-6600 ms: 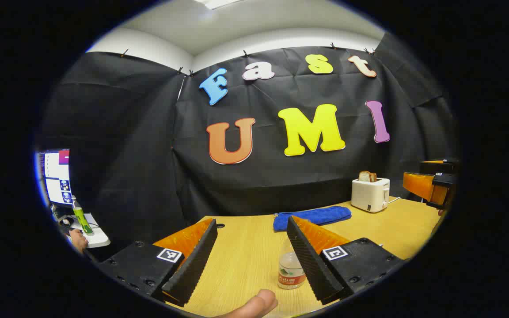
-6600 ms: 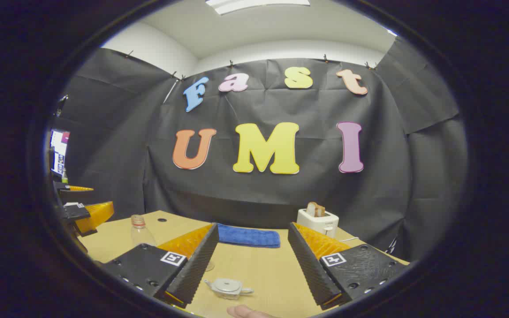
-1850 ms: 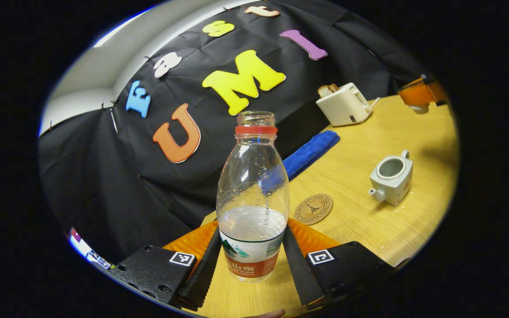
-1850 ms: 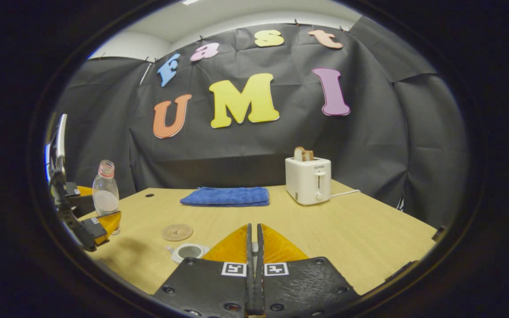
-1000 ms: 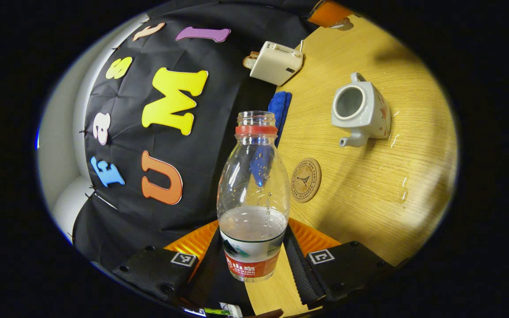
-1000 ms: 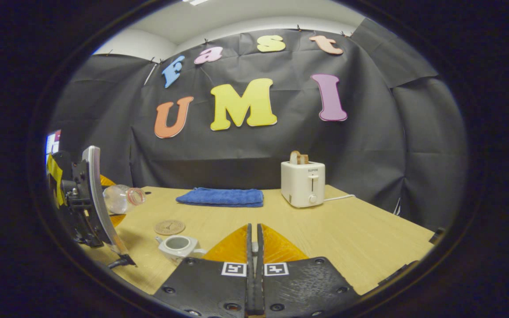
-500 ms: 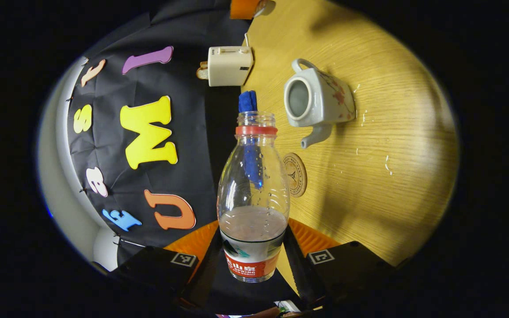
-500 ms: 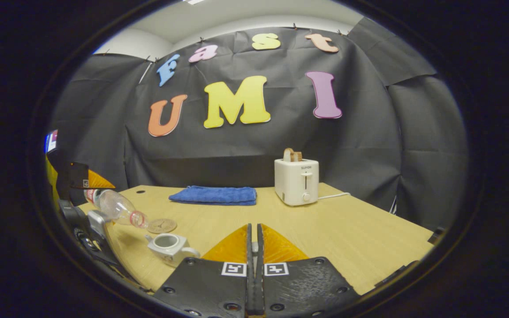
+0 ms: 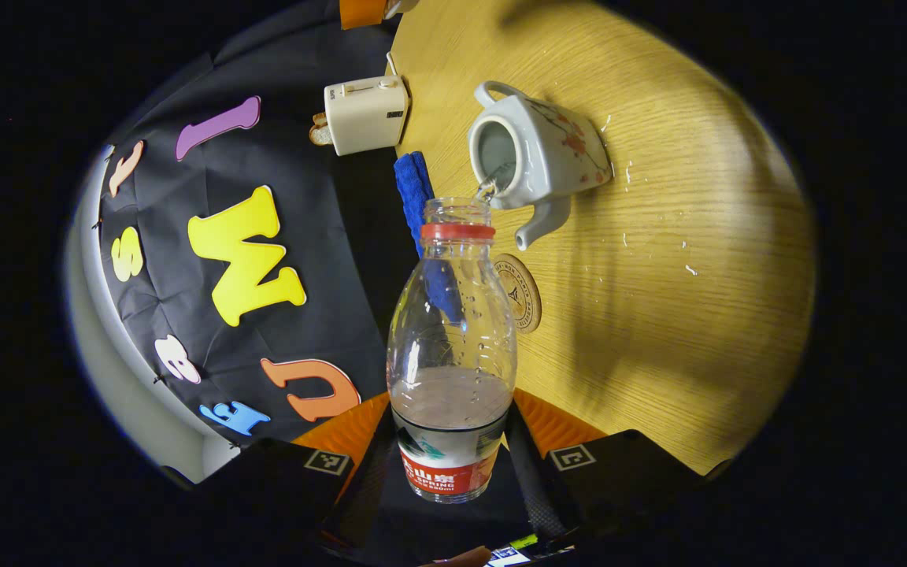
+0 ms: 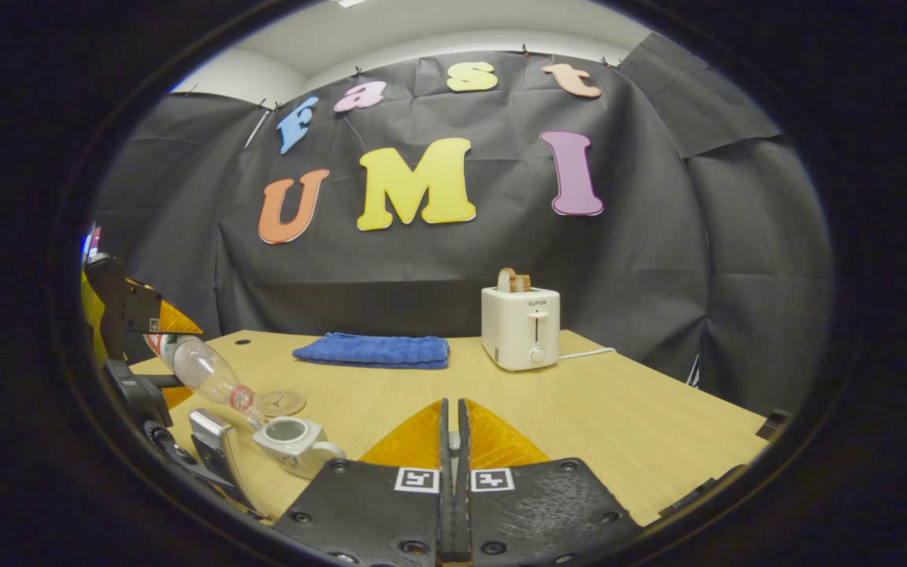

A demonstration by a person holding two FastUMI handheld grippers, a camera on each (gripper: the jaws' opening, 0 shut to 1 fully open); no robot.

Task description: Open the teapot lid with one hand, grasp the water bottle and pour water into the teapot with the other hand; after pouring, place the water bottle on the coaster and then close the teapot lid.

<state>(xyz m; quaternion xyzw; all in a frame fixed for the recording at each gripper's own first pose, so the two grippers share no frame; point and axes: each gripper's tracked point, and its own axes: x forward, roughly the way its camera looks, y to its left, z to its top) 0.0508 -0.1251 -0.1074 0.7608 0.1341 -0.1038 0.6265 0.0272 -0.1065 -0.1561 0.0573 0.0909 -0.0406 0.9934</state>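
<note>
Water bottle (image 9: 451,346) tilted, mouth down toward teapot (image 9: 536,161)

- I am reading "SUPOR" on the front of the white toaster (image 10: 520,327).
- The water bottle (image 9: 451,346) is wearing a printed label, too dim to read.
- The coaster (image 9: 518,293) is showing ringed lettering, too small to read.

Your left tool (image 9: 451,453) is rolled far over onto its side, so the table stands on edge in the left gripper view. Both of its fingers (image 9: 528,484) press on the lower body of the water bottle (image 9: 451,354), one on each side. Your right tool (image 10: 451,465) is level, pointing toward the booth wall, its two fingers closed flat together.
</note>
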